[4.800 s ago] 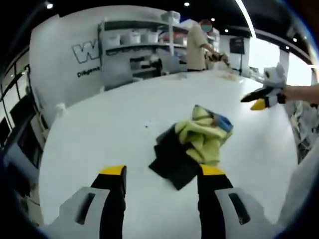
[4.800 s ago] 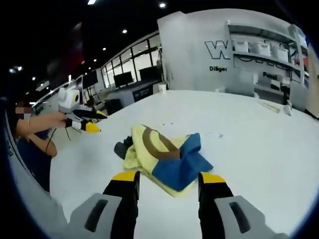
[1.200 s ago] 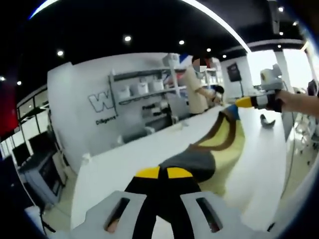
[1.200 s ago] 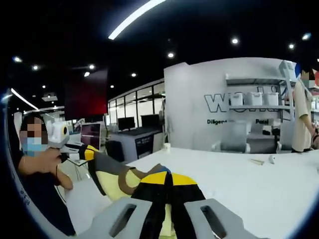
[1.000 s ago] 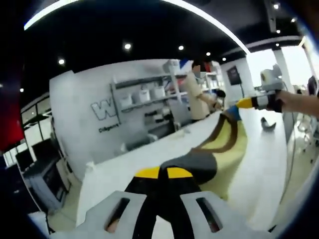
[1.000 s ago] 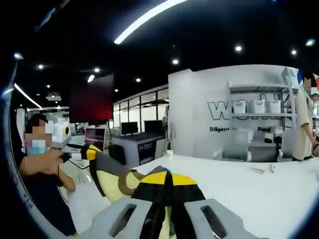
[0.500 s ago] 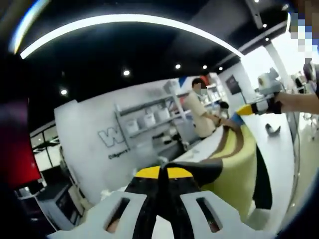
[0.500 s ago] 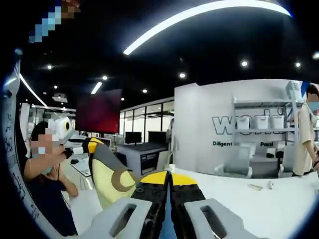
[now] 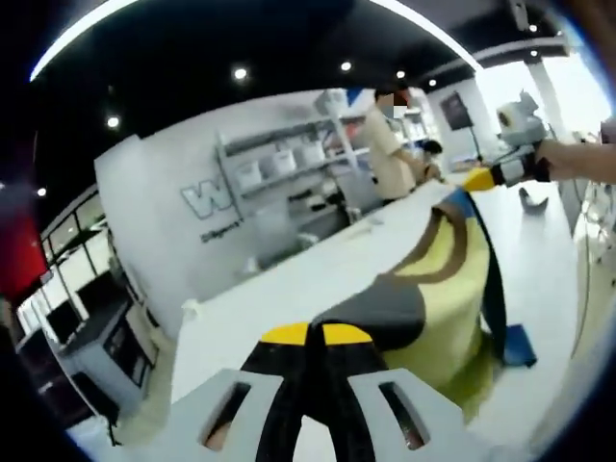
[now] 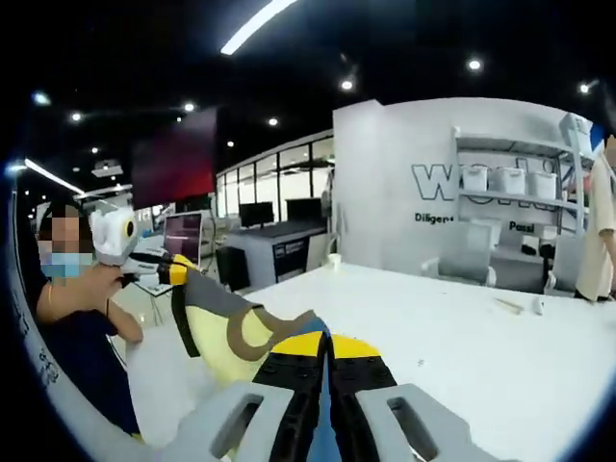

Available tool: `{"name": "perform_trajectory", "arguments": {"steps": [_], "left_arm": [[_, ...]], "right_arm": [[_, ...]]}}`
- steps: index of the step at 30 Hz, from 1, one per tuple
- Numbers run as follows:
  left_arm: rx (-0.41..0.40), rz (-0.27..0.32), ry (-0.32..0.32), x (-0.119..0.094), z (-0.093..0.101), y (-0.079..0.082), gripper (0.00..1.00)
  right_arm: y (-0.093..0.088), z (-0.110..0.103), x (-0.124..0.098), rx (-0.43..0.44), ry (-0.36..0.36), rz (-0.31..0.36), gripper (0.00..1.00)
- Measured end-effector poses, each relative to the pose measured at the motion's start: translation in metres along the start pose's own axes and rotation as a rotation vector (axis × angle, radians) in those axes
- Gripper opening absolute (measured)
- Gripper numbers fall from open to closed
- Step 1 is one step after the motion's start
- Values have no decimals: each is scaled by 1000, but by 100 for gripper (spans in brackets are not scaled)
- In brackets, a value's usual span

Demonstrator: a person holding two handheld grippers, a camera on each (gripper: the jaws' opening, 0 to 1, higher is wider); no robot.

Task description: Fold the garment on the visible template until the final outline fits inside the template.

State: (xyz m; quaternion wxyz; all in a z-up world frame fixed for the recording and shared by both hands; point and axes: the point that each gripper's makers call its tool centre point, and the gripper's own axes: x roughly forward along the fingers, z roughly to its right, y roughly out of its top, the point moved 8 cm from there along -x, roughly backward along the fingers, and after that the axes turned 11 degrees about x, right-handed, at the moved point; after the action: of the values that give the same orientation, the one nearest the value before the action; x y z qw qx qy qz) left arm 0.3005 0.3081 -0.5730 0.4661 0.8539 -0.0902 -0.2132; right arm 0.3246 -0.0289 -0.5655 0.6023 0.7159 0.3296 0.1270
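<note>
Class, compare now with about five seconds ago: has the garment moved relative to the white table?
Yes. The garment lay crumpled on the white table earlier; now it is lifted and stretched between the left gripper and right gripper, both shut on it.

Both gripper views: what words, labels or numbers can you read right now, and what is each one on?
"W": large outlined letter on the white wall beside the shelves, left gripper view; the rest is hidden.
"Wo": large outlined letters on that wall, right gripper view; the shelves cover the rest.
"Dilige...": small dark line below the big letters; it continues, too blurred to read.
Garment: no readable text.
</note>
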Motion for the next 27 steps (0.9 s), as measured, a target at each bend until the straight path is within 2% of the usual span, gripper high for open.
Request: {"name": "perform_trajectory", "arguments": {"steps": [4, 9, 11, 13, 20, 25, 27], "left_arm": [[-30, -35, -15, 19, -5, -17, 0], [-35, -54, -32, 39, -12, -34, 0], [-59, -93, -47, 51, -16, -50, 0], [-62, -106, -47, 62, -21, -59, 0], [-96, -136, -60, 90, -26, -72, 0], [-112, -201, -100, 120, -26, -92, 0], [-91, -204, -97, 127, -26, -93, 0]], "right_arm": [[-10, 8, 21, 49, -5, -26, 0], [-17, 14, 45, 41, 1, -53, 0], [-22, 21, 56, 46, -11, -78, 0], [-24, 27, 64, 51, -21, -85, 0], [-34, 39, 85, 61, -59, -105, 0], [-47, 56, 113, 71, -86, -130, 0], [-51, 58, 122, 76, -88, -130, 0]]}}
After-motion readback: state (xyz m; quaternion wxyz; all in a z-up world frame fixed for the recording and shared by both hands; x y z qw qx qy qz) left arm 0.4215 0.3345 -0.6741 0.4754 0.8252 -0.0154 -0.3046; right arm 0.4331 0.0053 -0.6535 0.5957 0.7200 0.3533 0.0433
